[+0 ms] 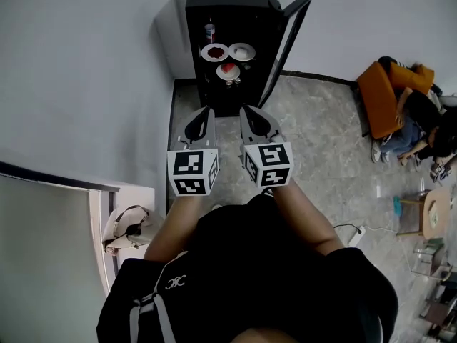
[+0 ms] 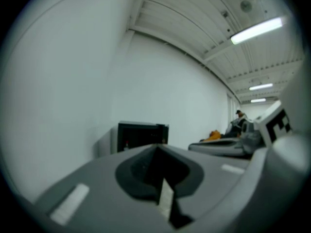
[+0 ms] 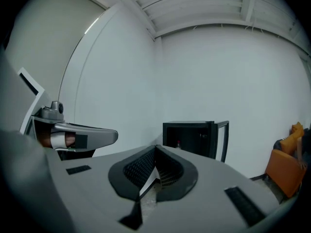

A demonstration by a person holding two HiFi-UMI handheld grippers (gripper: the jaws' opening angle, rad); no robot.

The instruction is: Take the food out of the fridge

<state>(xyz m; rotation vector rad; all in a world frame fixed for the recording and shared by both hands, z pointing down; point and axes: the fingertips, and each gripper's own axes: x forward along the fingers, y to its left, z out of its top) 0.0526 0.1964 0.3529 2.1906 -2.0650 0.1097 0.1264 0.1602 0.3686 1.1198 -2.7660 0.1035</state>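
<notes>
- Two grey matte plastic grippers sit side by side in the head view, both aimed at the fridge (image 1: 232,16): left gripper (image 1: 202,123) and right gripper (image 1: 255,120), each backed by a black-and-white marker cube (image 1: 193,171).
- The left gripper's jaws are pressed together with nothing between them, and its smooth rounded shells meet at a thin seam.
- The right gripper's jaws are also closed tight and empty (its own view shows ribbed, mesh-like pads lying face to face).
- The fridge is a small, boxy black cabinet standing against the plain white wall, with its door (image 1: 287,45) swung open on the right side of the head view.
- The food is inside the fridge, well apart from both grippers:
  - a round white plate of dark red food (image 1: 214,51)
  - a pale plate (image 1: 242,51) just beside it
  - a lower plate with a bright red heap (image 1: 228,70)
  - a small bottle (image 1: 209,31) above them on the left
- The floor (image 1: 321,141) is grey stone-patterned tile.
- An orange seat (image 1: 378,98) with people on it stands at the far right.
</notes>
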